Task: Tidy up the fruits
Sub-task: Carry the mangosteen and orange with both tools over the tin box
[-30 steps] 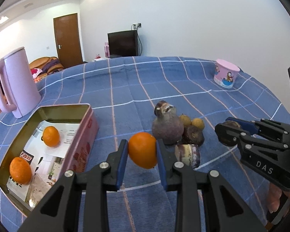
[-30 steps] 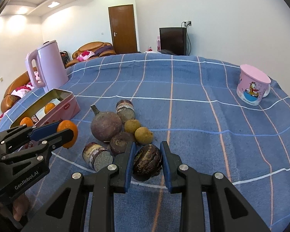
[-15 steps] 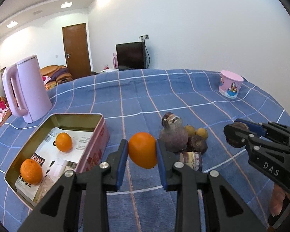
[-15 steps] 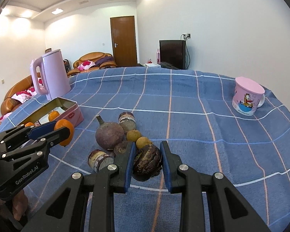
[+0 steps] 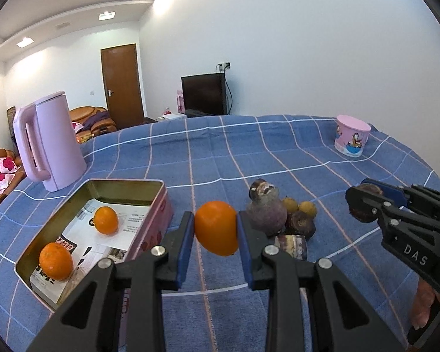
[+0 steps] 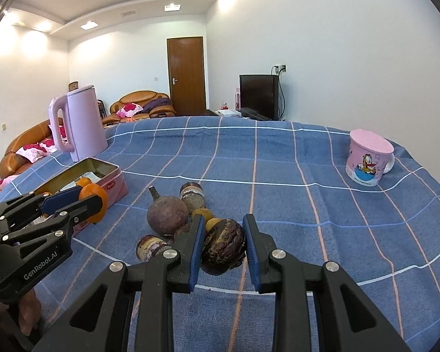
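While my left gripper (image 5: 215, 231) pinches an orange (image 5: 216, 228) | right gripper (image 6: 223, 245) pinches a dark wrinkled fruit (image 6: 223, 246) | risk: round orange may slip, missing the tin (image 5: 149, 183).

1. Both views are bright and evenly lit; colours read clearly on the blue checked cloth (image 5: 220, 158).
2. Light comes from recessed ceiling lamps (image 6: 172, 7), which blow out to white spots and cast pale glare patches on the upper walls.
3. Shadows are soft: a faint dark patch lies under the fruit pile (image 6: 173, 220) and inside the tin (image 5: 126, 198).
4. Fisheye distortion bends the cloth's grid lines and the ceiling edges, strongest toward the borders.
5. Black vignette fills the corners of each picture.
6. Focus is sharp across the middle; the far sofa (image 6: 140, 105) is slightly soft. No motion blur shows.
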A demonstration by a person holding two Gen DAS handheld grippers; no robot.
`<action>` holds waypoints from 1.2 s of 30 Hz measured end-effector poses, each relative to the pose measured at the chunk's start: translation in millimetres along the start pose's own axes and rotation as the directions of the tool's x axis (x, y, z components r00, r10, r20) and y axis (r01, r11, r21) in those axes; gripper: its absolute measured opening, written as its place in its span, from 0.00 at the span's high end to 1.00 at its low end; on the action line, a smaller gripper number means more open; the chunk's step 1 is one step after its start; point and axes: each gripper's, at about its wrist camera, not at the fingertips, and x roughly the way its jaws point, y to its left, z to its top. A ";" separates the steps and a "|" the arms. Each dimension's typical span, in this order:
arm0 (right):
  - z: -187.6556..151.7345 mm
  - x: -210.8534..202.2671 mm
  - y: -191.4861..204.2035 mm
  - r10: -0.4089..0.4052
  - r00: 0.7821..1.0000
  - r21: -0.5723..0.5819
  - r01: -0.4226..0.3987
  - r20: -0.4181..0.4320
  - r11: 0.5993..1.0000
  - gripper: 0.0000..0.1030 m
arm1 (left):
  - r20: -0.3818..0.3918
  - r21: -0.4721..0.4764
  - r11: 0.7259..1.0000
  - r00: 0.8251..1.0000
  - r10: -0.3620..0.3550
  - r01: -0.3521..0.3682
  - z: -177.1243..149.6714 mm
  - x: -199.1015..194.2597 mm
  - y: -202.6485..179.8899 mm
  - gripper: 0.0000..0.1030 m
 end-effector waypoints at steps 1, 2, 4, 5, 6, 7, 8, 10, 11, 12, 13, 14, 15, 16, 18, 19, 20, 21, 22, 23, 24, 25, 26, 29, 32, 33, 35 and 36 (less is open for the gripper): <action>-0.1 -0.7 0.2 -0.001 1.000 -0.001 0.001 0.004 1.000 0.73 | 0.004 -0.003 1.000 1.000 0.003 -0.003 0.3 -0.4 0.5 0.70; -0.3 -1.9 0.6 -0.003 1.000 -0.002 0.003 0.009 1.000 0.73 | 0.009 -0.006 1.000 1.000 0.006 -0.006 0.4 -1.3 1.2 0.70; -0.5 -4.2 1.2 -0.007 1.000 -0.005 0.007 0.021 1.000 0.73 | 0.020 -0.010 1.000 1.000 0.011 -0.010 0.5 -3.4 2.4 0.70; -0.6 -5.0 1.4 -0.008 1.000 -0.007 0.008 0.025 1.000 0.73 | 0.026 -0.011 1.000 1.000 0.013 -0.012 0.2 -4.6 2.5 0.70; -0.5 -5.4 1.8 -0.010 1.000 -0.010 0.010 0.029 1.000 0.73 | 0.031 -0.011 1.000 0.999 0.015 -0.015 0.1 -5.7 2.6 0.70; -0.4 -5.9 2.0 -0.012 0.999 -0.011 0.012 0.031 1.000 0.73 | 0.034 -0.011 1.000 0.999 0.017 -0.017 0.2 -6.1 2.7 0.70; -0.4 -6.5 2.5 -0.014 0.999 -0.013 0.014 0.034 1.000 0.73 | 0.039 -0.011 1.000 0.999 0.019 -0.019 0.1 -7.0 2.7 0.70; -0.1 -7.7 2.4 -0.016 0.999 -0.013 0.016 0.040 1.000 0.73 | 0.050 -0.009 1.000 0.998 0.024 -0.024 0.1 -9.0 2.3 0.70; -0.2 -8.7 2.4 -0.016 0.999 -0.013 0.016 0.046 1.000 0.73 | 0.054 -0.008 1.000 0.998 0.026 -0.026 0.2 -9.8 1.9 0.70; -0.5 -9.7 2.2 -0.016 0.999 -0.013 0.016 0.050 1.000 0.73 | 0.059 -0.008 1.000 0.998 0.029 -0.028 0.4 -10.5 1.6 0.70; -0.7 -10.5 2.4 -0.017 0.998 -0.014 0.017 0.054 1.000 0.73 | 0.064 -0.006 1.000 0.997 0.031 -0.031 0.4 -11.4 1.3 0.70; -0.8 -11.4 2.3 -0.017 0.998 -0.014 0.018 0.058 1.000 0.73 | 0.068 -0.006 0.999 0.997 0.033 -0.033 0.3 -12.1 1.0 0.70; -0.9 -12.3 2.5 -0.019 0.998 -0.014 0.020 0.063 1.000 0.73 | 0.072 -0.006 0.999 0.997 0.036 -0.036 0.3 -13.0 0.8 0.70; -1.1 -13.3 2.6 -0.020 0.998 -0.014 0.021 0.068 1.000 0.73 | 0.077 -0.006 0.999 0.996 0.038 -0.038 0.1 -13.9 0.7 0.70; -1.0 -15.4 3.0 -0.024 0.997 -0.017 0.025 0.079 1.000 0.73 | 0.086 -0.008 0.999 0.995 0.044 -0.044 -0.1 -15.5 0.5 0.70; -1.2 -16.5 3.4 -0.026 0.996 -0.018 0.027 0.084 0.999 0.73 | 0.091 -0.010 0.999 0.995 0.046 -0.046 -0.1 -16.5 0.5 0.70; -1.4 -17.3 3.5 -0.027 0.996 -0.019 0.029 0.088 0.999 0.73 | 0.095 -0.011 0.999 0.994 0.048 -0.047 -0.3 -17.6 0.8 0.70; -1.6 -18.6 3.7 -0.030 0.995 -0.021 0.032 0.096 0.999 0.73 | 0.100 -0.012 0.999 0.994 0.050 -0.049 -0.7 -18.5 0.5 0.70; -1.5 -19.3 4.8 -0.032 0.994 -0.023 0.034 0.100 0.999 0.73 | 0.105 -0.012 0.999 0.993 0.052 -0.051 -0.6 -19.3 0.6 0.70; -1.7 -20.8 5.8 -0.036 0.993 -0.026 0.039 0.109 0.999 0.73 | 0.108 -0.012 0.999 0.993 0.054 -0.053 -0.4 -19.9 0.6 0.70; -2.3 -22.0 6.3 -0.038 0.993 -0.029 0.042 0.115 0.999 0.73 | 0.112 -0.012 0.998 0.992 0.055 -0.054 -0.4 -20.5 0.7 0.70; -2.4 -23.0 6.8 -0.040 0.992 -0.030 0.044 0.120 0.999 0.73 | 0.114 -0.011 0.998 0.992 0.056 -0.055 -0.5 -21.3 0.6 0.70; -2.5 -24.2 7.2 -0.043 0.991 -0.032 0.048 0.126 0.998 0.73 | 0.118 -0.010 0.998 0.991 0.057 -0.056 -0.6 -22.0 0.7 0.70; -3.3 -27.6 8.9 -0.052 0.988 -0.040 0.058 0.145 0.997 0.73 | 0.137 -0.009 0.998 0.988 0.066 -0.065 -0.3 -25.4 0.6 0.70; -3.8 -30.6 11.4 -0.062 0.985 -0.051 0.070 0.159 0.996 0.73 | 0.154 -0.009 0.997 0.985 0.076 -0.076 0.8 -29.5 1.4 0.70; -3.8 -31.1 12.1 -0.064 0.985 -0.055 0.073 0.162 0.996 0.73 | 0.159 -0.008 0.997 0.984 0.079 -0.079 0.8 -30.8 1.3 0.70; -3.9 -32.1 14.8 -0.069 0.983 -0.067 0.081 0.168 0.994 0.73 | 0.166 -0.012 0.996 0.983 0.084 -0.083 1.3 -32.1 3.0 0.70; -3.9 -32.6 16.3 -0.070 0.983 -0.074 0.084 0.172 0.994 0.73 | 0.166 -0.013 0.996 0.982 0.085 -0.084 1.4 -32.3 3.6 0.70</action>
